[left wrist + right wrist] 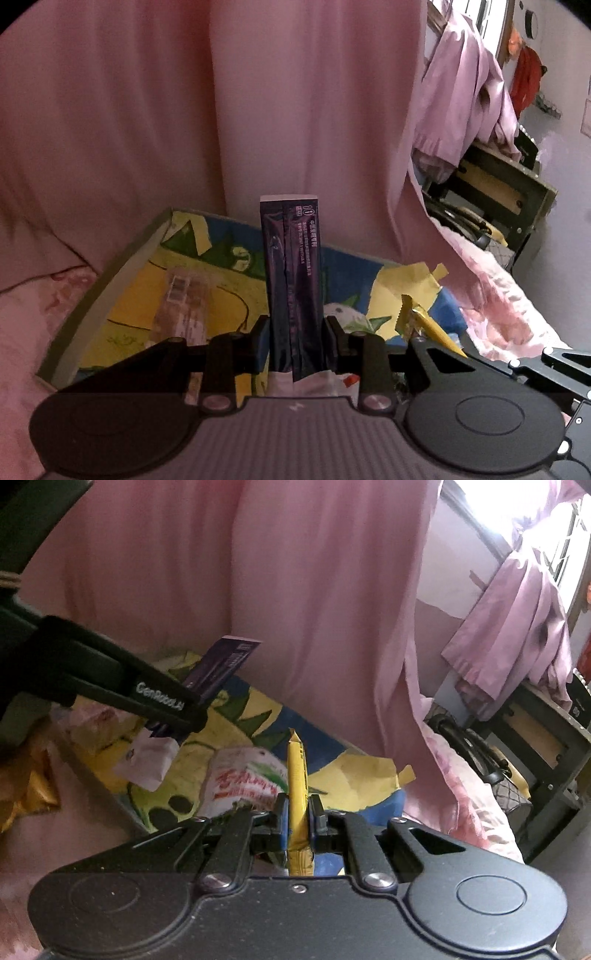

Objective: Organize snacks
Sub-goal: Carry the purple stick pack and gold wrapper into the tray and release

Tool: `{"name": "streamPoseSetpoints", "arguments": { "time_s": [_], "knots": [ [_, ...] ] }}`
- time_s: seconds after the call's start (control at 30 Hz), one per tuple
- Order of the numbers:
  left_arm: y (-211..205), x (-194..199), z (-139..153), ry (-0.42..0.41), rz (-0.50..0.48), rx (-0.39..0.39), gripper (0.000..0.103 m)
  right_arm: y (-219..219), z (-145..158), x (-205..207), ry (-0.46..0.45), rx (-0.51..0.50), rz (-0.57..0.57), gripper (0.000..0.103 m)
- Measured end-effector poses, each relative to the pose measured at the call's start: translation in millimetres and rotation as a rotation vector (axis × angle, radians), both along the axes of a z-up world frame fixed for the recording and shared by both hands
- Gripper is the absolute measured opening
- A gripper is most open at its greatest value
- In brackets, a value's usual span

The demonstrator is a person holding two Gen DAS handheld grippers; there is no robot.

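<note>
My left gripper [295, 328] is shut on a dark purple stick sachet [291, 266], which stands upright between the pads with its white end sticking up. From the right wrist view the same sachet [225, 661] pokes out of the left gripper [192, 712] at upper left. My right gripper [298, 814] is shut on a thin yellow stick sachet [296, 775] held edge-on; its jagged tip [406, 314] shows at lower right of the left wrist view. Both hover over a shallow box [122, 266] with a colourful cartoon print.
In the box lie a clear wrapped snack [183, 306], a white packet with red lettering [243, 779] and a small white pouch [147, 764]. Yellow packets [26, 790] rest on the pink bedding to the left. A pink curtain [295, 110] hangs behind; a dark desk [509, 184] stands right.
</note>
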State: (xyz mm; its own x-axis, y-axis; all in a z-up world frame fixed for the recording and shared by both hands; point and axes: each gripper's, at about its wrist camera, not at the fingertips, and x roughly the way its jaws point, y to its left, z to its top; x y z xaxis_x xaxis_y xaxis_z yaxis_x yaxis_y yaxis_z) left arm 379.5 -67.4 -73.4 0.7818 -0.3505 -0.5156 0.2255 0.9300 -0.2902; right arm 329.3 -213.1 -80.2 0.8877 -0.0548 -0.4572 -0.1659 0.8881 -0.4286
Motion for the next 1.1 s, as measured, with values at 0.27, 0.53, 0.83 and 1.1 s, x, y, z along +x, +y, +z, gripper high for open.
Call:
{"name": "streamPoseSetpoints", "arguments": {
  "time_s": [0.27,0.53,0.83,1.1],
  "knots": [
    [-4.7,5.5,-9.1,0.052,-0.023,0.024,0.034,2.0,-5.7,0.3,0.018,0.006,0.004,0.012],
    [3.8,12.1,-16.1,0.116,-0.016,-0.019,0.036,2.2,-4.6,-1.0,0.03,0.032,0.009,0.026],
    [12.8,4.1,1.4,0.111,0.005,-0.01,0.058,-9.9,20.1,-22.0,-0.009,0.122,-0.016,0.05],
    [23.9,-39.9,50.8,-0.02,0.062,0.018,0.088,-25.5,53.7,-55.4,-0.107,0.231,-0.023,0.076]
  ]
}}
